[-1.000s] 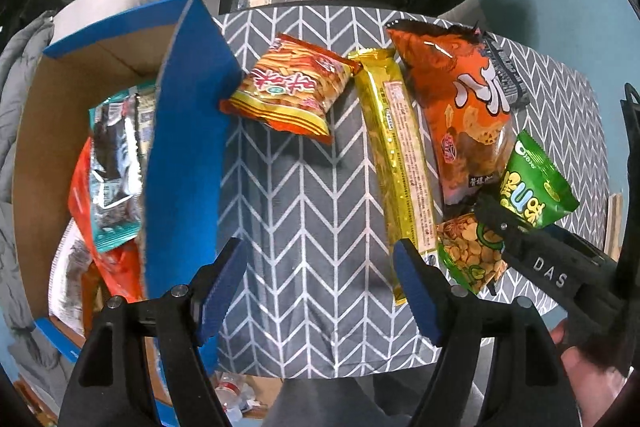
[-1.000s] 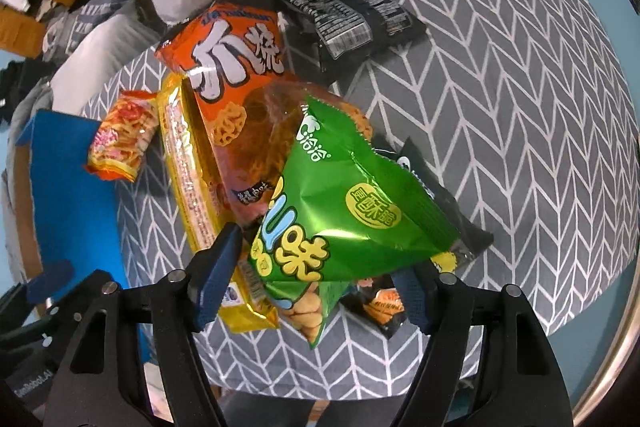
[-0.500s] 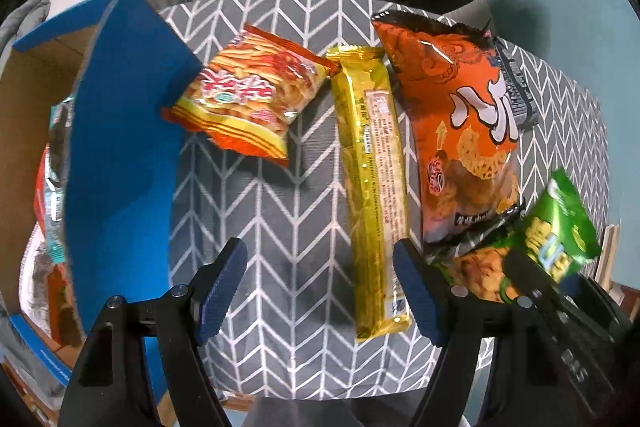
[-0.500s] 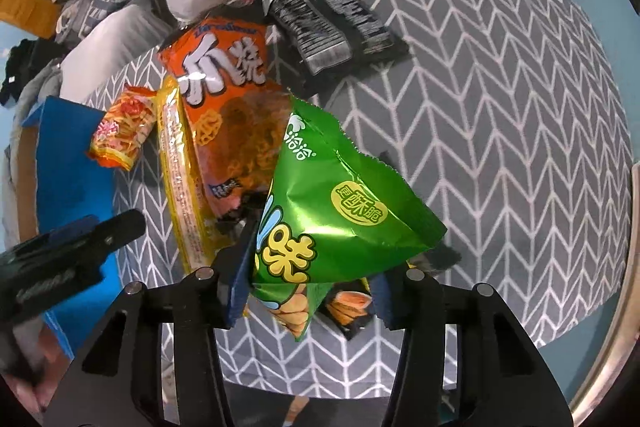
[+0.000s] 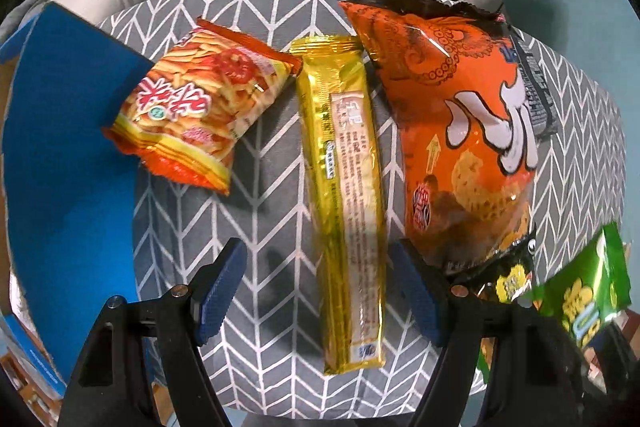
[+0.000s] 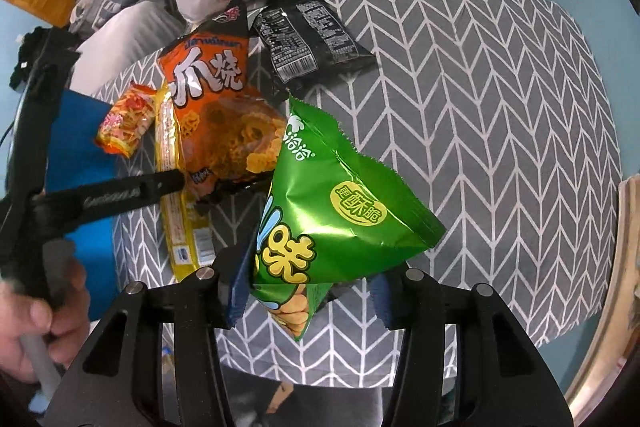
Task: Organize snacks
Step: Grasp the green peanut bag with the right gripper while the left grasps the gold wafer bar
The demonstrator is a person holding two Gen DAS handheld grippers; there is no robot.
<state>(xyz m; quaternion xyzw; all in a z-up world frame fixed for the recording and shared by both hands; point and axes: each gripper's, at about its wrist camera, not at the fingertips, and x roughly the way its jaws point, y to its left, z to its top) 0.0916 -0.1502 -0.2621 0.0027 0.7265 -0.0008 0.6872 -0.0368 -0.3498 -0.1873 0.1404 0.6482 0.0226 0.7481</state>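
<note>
Snacks lie on the chevron table (image 5: 256,235). Just left of the gold pack (image 5: 344,187) sits a red-yellow bag (image 5: 196,107), just right an orange bag (image 5: 460,131). Left gripper (image 5: 316,287) hangs jaws spread astride the gold pack's near end; right gripper (image 6: 308,287) pinches the green bag (image 6: 336,203) above the table.

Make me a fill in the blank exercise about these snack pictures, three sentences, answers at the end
1. The right gripper has its jaws shut on the ____ snack bag.
2. Between the open jaws of the left gripper lies the long ____ packet.
3. The large orange bag lies partly on top of a ____ packet.

Missing words: green; yellow; black
</note>
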